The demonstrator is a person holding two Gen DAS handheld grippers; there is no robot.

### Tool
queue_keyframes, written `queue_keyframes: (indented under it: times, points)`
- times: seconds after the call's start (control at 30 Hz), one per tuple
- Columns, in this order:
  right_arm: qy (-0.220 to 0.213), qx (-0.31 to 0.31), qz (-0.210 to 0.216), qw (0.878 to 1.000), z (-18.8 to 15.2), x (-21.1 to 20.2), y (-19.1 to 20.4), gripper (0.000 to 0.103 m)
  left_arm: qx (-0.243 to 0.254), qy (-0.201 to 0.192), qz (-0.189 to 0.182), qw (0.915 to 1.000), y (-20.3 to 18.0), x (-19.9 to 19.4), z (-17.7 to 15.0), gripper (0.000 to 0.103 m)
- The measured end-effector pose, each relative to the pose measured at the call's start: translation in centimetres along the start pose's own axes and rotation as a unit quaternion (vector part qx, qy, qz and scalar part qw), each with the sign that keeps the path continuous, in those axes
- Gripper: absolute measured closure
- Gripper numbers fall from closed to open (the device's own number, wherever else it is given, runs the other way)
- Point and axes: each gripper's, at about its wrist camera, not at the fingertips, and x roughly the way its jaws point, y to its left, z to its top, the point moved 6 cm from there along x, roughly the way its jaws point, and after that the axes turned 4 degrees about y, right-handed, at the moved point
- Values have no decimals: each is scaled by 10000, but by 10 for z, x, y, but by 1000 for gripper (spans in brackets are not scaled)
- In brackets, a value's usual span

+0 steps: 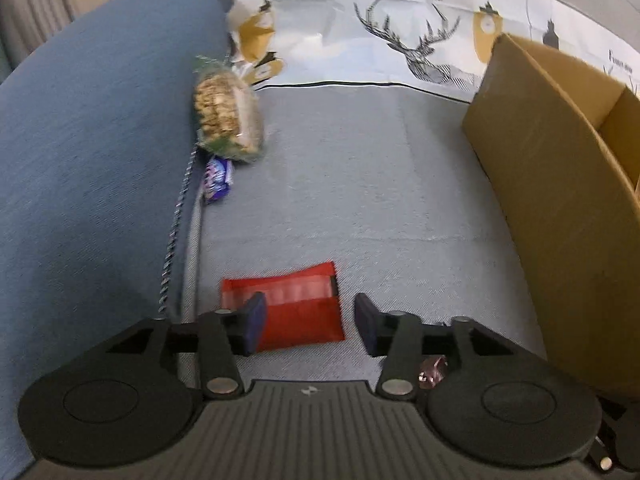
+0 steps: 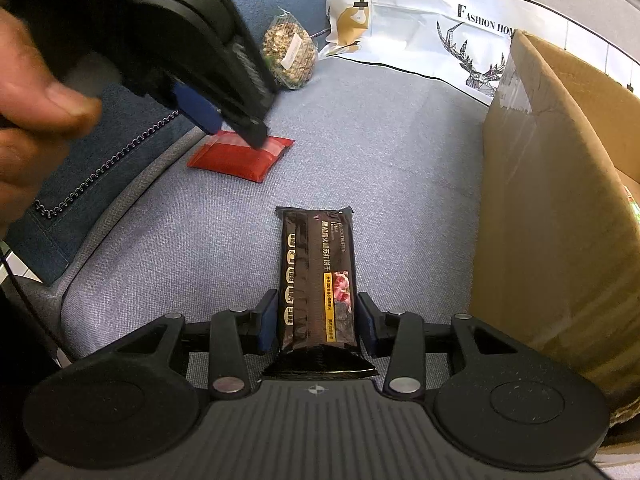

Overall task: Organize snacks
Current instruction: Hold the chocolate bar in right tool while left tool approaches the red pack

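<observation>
A red snack packet (image 1: 296,308) lies flat on the grey sofa seat. My left gripper (image 1: 310,320) hovers just above it, open, with the left pad over the packet and the right pad beside it; the right wrist view shows that gripper (image 2: 236,128) over the red packet (image 2: 236,158). My right gripper (image 2: 318,326) has its pads at both sides of a long black snack packet (image 2: 318,276) that lies on the seat; contact looks close but a grip is not certain. A clear bag of nuts (image 1: 228,114) and a small blue packet (image 1: 218,180) lie by the blue cushion.
An open cardboard box (image 1: 560,168) stands on the seat at the right, also in the right wrist view (image 2: 560,208). A blue cushion (image 1: 88,152) borders the left. A white printed cloth (image 1: 380,40) covers the back. A small pink wrapper (image 1: 432,372) lies under my left gripper.
</observation>
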Motion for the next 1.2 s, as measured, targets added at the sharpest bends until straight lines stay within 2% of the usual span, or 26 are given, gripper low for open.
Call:
queue_keyframes:
  times: [0.03, 0.07, 0.23, 0.3, 0.33, 0.37, 0.43, 0.47, 0.53, 0.57, 0.63, 0.7, 0.77, 0.9, 0.93, 1.0, 1.07, 1.13, 1.2]
  points:
    - [0, 2, 0, 10000, 0, 0, 0, 59, 67, 31, 51, 10000, -3, 4, 0, 35]
    - [0, 2, 4, 10000, 0, 0, 0, 59, 159, 97, 134, 9997, -7, 9, -1, 34]
    - [3, -7, 11, 10000, 0, 0, 1, 59, 785, 259, 444, 9956, -25, 25, -11, 35]
    - [6, -18, 15, 10000, 1, 1, 1, 59, 817, 212, 530, 9950, -24, 26, -10, 53]
    - [8, -20, 17, 10000, 1, 1, 1, 59, 806, 223, 623, 9945, -22, 25, -10, 72]
    - [8, -19, 16, 10000, 1, 1, 1, 59, 803, 253, 715, 9939, -21, 25, -9, 85]
    - [6, -21, 16, 10000, 1, 0, 1, 59, 736, 291, 744, 9941, -19, 25, -9, 92]
    - [5, -24, 14, 10000, 1, 1, 2, 59, 698, 285, 743, 9944, -18, 24, -9, 103]
    - [7, -24, 8, 10000, 0, 0, 2, 59, 521, 149, 671, 9963, -15, 15, -6, 103]
    - [7, -25, 5, 10000, 1, 0, 2, 59, 405, -63, 576, 9975, -14, 5, -2, 103]
    - [7, -34, 1, 10000, 1, 1, 2, 59, 173, -469, 246, 9984, -12, -12, 5, 103]
    - [6, -35, -1, 10000, 1, 1, 2, 59, -70, -664, -114, 9977, -11, -25, 7, 103]
    - [4, -49, -6, 10000, 0, 0, 2, 59, -329, -724, -394, 9961, -6, -30, 8, 103]
    - [-3, -64, -12, 10000, 0, 0, 3, 59, -504, -469, -198, 9974, 5, -24, 6, 103]
    - [-4, -64, -10, 10000, 0, 0, 3, 59, -487, -405, -85, 9980, 5, -22, 4, 100]
    - [-4, -56, -5, 10000, -1, 0, 3, 59, -334, -262, 205, 9989, 6, -16, 2, 85]
    - [-5, -52, -4, 10000, -1, 0, 3, 58, -464, -179, 267, 9984, 10, -13, 0, 56]
    - [-8, -50, -1, 10000, -1, 0, 3, 58, -1119, -111, -84, 9936, 19, -12, -1, 52]
    - [-16, -37, 4, 10000, -1, 1, 4, 58, -1876, -20, -463, 9811, 31, -12, -4, 45]
